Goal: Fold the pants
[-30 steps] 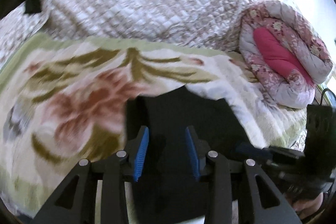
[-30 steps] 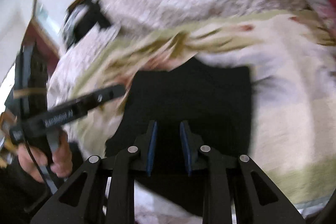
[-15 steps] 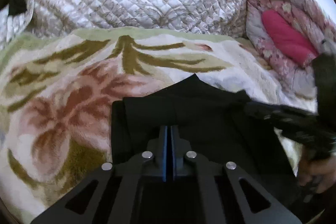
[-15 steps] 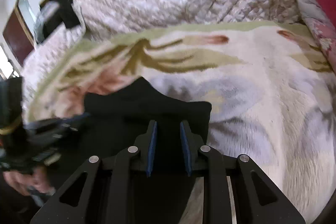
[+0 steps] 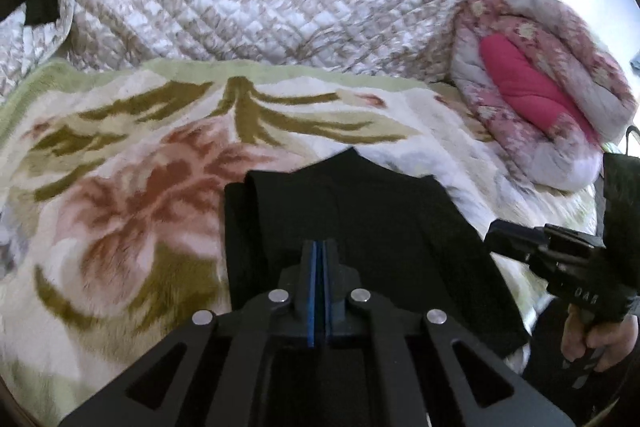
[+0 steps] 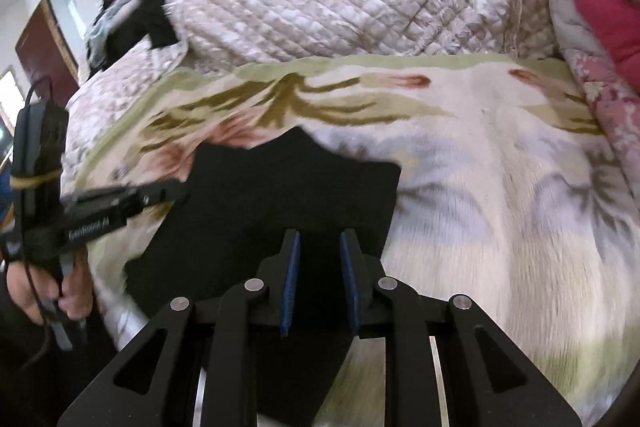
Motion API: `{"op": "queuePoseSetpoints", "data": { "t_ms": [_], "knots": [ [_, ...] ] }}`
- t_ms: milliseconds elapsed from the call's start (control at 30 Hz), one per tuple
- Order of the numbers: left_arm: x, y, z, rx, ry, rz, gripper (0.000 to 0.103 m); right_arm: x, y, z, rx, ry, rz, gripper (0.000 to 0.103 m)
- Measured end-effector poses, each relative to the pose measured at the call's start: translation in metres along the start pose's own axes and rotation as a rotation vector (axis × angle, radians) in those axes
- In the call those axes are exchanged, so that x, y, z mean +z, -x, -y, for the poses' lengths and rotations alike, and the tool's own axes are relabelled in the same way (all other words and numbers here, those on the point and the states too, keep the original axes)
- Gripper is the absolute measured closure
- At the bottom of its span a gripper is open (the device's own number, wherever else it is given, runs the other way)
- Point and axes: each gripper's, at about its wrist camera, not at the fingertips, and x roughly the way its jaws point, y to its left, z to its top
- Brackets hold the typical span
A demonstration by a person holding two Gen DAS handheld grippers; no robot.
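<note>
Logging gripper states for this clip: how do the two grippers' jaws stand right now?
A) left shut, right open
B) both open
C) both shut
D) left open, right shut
A: the left gripper has its blue pads pressed together, while the right gripper shows a clear gap over the folded black pants.

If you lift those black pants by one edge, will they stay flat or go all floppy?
Probably floppy: the black pants lie in soft layers with a curled fold at one edge. They would likely droop from the tongs. They probably won't slide much on the fuzzy flowered blanket.
</note>
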Motion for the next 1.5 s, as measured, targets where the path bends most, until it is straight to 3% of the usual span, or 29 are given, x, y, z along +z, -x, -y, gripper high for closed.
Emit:
{"op": "queuePoseSetpoints", "data": {
  "t_ms": [167,233,300,567,700,767,1167,1267,1500],
  "knots": [
    [-0.032,0.019,0.009,-0.034,-0.017,-0.016,0.098,-0.039,-0.009,-0.023,-0.035,0.077,-0.066,0.076],
    [-0.043,0.010,0.005,-0.019,-0.006,-0.059,0.098,-0.045,-0.007,-0.027,-0.061,0.095,-0.018,0.075],
    [-0.048,0.011,0.002,-0.020,-0.005,-0.042,0.098,-0.042,-0.008,-0.028,-0.070,0.095,-0.028,0.075],
    [-0.041,0.020,0.001,0.024,0.006,-0.048,0.098,-0.033,0.012,-0.027,-0.071,0.064,0.002,0.075],
    [-0.036,0.022,0.003,0.043,0.009,-0.046,0.098,-0.036,0.004,-0.026,-0.060,0.048,-0.031,0.075],
    [-0.033,0.020,0.004,0.056,0.008,-0.054,0.098,-0.038,-0.002,-0.026,-0.062,0.050,-0.066,0.075],
    [0.005,-0.009,0.008,0.085,-0.027,-0.035,0.088,0.002,-0.016,-0.005,-0.067,-0.020,-0.017,0.075],
    [0.003,-0.023,0.005,0.087,-0.019,-0.065,0.088,-0.002,-0.029,0.005,-0.061,-0.046,-0.049,0.075],
    [0.001,-0.023,-0.001,0.114,-0.025,-0.062,0.086,0.004,-0.017,0.010,-0.060,-0.070,-0.040,0.075]
  ]
}}
